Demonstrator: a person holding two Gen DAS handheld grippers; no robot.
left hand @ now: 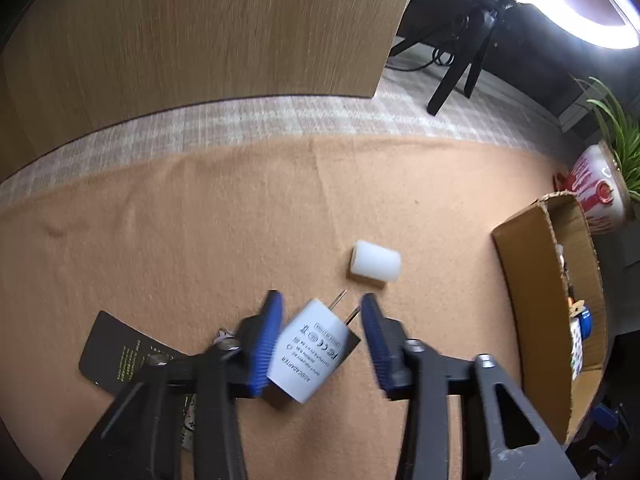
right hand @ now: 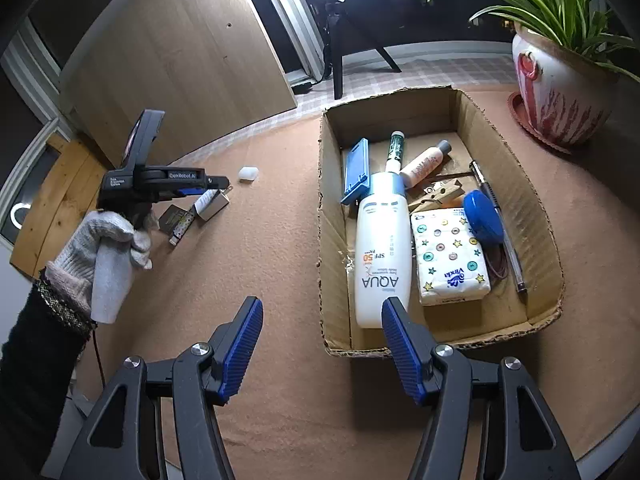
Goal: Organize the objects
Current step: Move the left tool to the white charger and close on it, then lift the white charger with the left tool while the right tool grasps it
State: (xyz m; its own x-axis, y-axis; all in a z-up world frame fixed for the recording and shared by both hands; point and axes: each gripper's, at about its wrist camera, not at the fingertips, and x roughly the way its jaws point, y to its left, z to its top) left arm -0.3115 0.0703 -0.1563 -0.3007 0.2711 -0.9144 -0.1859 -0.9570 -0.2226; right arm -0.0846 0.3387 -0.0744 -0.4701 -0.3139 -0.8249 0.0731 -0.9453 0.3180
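**Left gripper closes in on the white plug**

The left gripper [left hand: 320, 344] points down at the tan cloth [left hand: 200, 240]. A white plug adapter [left hand: 310, 354] sits between its two blue pads [left hand: 264, 348]. The left pad looks like it touches the plug. The right pad is not on it yet, so there is a gap on that side. The jaws are partly spread and they are not pinching the plug yet. The plug's two metal pins stick out past the fingertips, away from the gripper.

Just past the pins lies a small white cap [left hand: 376, 261]. Under the gripper, off to its left, is a black card [left hand: 116, 352]. Far to the gripper's right stands the cardboard box [left hand: 532, 280].

The right gripper [right hand: 322, 344] hangs over the near edge of that box, spread open, with nothing in it. In the box are a big white lotion bottle [right hand: 384, 256], a tissue pack [right hand: 450, 256], a blue lid [right hand: 482, 216] and other small things. A gloved hand [right hand: 104, 240] holds the left gripper.

I think the step now is grabbing the plug. Next, the pads need to squeeze both sides of the plug, lift it, and carry it over to the box.
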